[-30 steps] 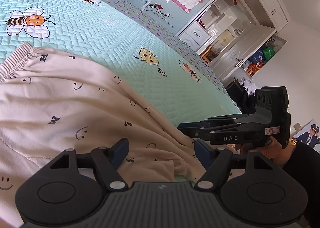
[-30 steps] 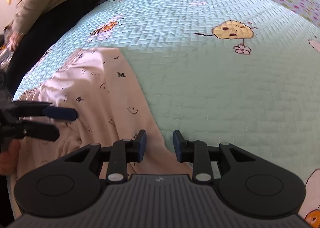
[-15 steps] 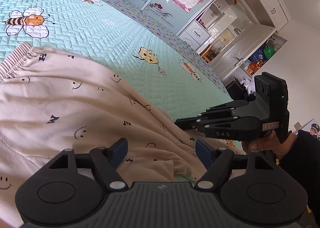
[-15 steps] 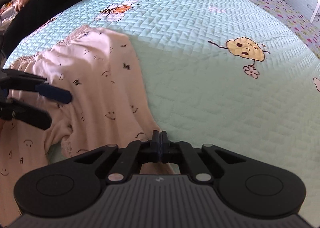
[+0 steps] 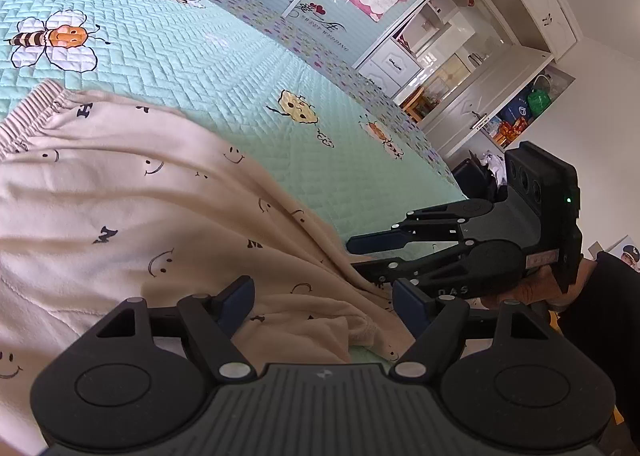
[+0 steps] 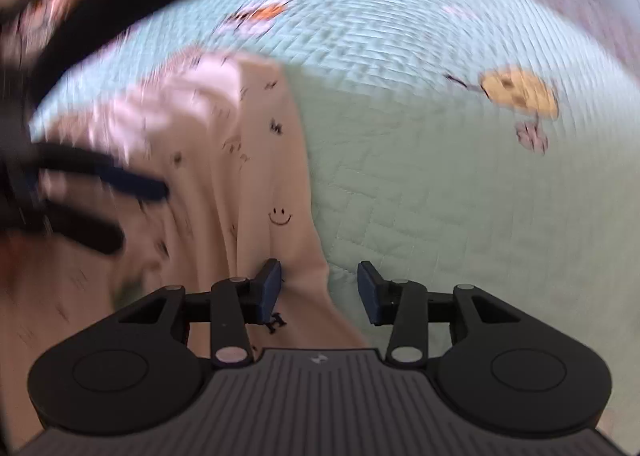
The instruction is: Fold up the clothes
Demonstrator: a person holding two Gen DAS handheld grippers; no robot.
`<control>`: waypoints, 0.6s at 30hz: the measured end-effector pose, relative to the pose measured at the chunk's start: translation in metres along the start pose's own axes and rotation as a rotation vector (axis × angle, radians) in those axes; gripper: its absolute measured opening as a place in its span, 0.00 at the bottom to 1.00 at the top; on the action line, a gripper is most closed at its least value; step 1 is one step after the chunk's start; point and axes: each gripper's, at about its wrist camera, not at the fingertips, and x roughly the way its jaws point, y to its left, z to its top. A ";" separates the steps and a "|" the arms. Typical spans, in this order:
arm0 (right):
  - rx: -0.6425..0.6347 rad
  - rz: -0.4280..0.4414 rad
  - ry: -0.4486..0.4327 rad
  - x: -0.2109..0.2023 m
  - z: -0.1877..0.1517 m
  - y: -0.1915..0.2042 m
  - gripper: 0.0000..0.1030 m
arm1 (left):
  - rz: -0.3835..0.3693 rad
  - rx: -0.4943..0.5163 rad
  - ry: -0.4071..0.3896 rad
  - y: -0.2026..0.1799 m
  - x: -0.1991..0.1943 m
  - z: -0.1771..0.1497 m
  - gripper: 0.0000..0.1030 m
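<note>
Since the earlier frames, our right gripper (image 6: 319, 288) has snapped fully closed and then parted again, and it has rolled, which blurs most of its own view; its jaws now stand partly apart, straddling the near right edge of the garment (image 5: 132, 208) without pinching it. Largest in sight is the bed (image 5: 192, 40) with its mint quilted cover printed with bees, and on its near left part lies the cream garment with smiley faces, gathered waistband at the far left, its hem bunched close to us. Our left gripper (image 5: 326, 302) has kept its place, jaws wide, hovering over that bunched hem with cloth between the pads but not clamped. We judge that the brief close missed or let go of the fabric, so nothing is held yet and the fold has still to begin; a fresh bite on the edge seems needed.
</note>
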 end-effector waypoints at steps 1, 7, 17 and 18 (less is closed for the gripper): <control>-0.020 -0.013 0.007 0.001 0.002 0.003 0.17 | 0.000 0.000 0.001 0.000 0.000 0.000 0.76; -0.059 -0.096 -0.008 -0.001 0.007 0.004 0.02 | 0.002 0.001 0.001 -0.002 0.000 -0.004 0.76; -0.072 -0.416 -0.059 0.001 0.019 -0.032 0.02 | -0.003 0.006 0.006 -0.005 -0.001 -0.008 0.77; -0.071 -0.429 -0.056 0.006 0.022 -0.035 0.02 | -0.003 0.009 0.007 -0.005 0.000 -0.009 0.77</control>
